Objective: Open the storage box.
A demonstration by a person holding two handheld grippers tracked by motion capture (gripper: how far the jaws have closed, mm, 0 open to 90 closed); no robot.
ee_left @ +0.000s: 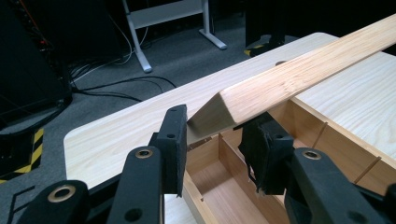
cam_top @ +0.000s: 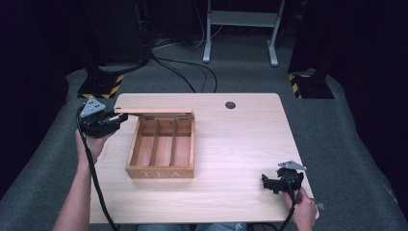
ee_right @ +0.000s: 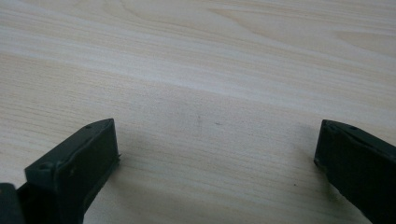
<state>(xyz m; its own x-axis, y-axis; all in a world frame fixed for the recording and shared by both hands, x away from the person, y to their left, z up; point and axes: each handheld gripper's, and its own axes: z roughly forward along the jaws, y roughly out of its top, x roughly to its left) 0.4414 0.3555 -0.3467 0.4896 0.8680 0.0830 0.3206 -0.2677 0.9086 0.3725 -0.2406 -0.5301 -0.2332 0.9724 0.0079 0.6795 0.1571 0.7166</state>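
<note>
A wooden tea box [cam_top: 160,172] with three bare compartments stands left of centre on the light wood table [cam_top: 240,144]. Its lid [cam_top: 154,113] is raised on its rear hinge. My left gripper [cam_top: 121,117] is at the lid's left end, shut on that corner. In the left gripper view the lid [ee_left: 299,77] slants up to the right from between the jaws of the left gripper [ee_left: 212,128], above the open box [ee_left: 327,140]. My right gripper [cam_top: 264,183] rests near the front right table edge, open. The right gripper [ee_right: 217,140] has bare tabletop between its jaws.
A dark cable hole [cam_top: 230,105] sits near the table's far edge. Beyond the table lie floor cables [cam_top: 192,72], a white metal stand [cam_top: 240,19] and yellow-black striped bases [cam_top: 101,89]. Bare tabletop stretches between the box and the right gripper.
</note>
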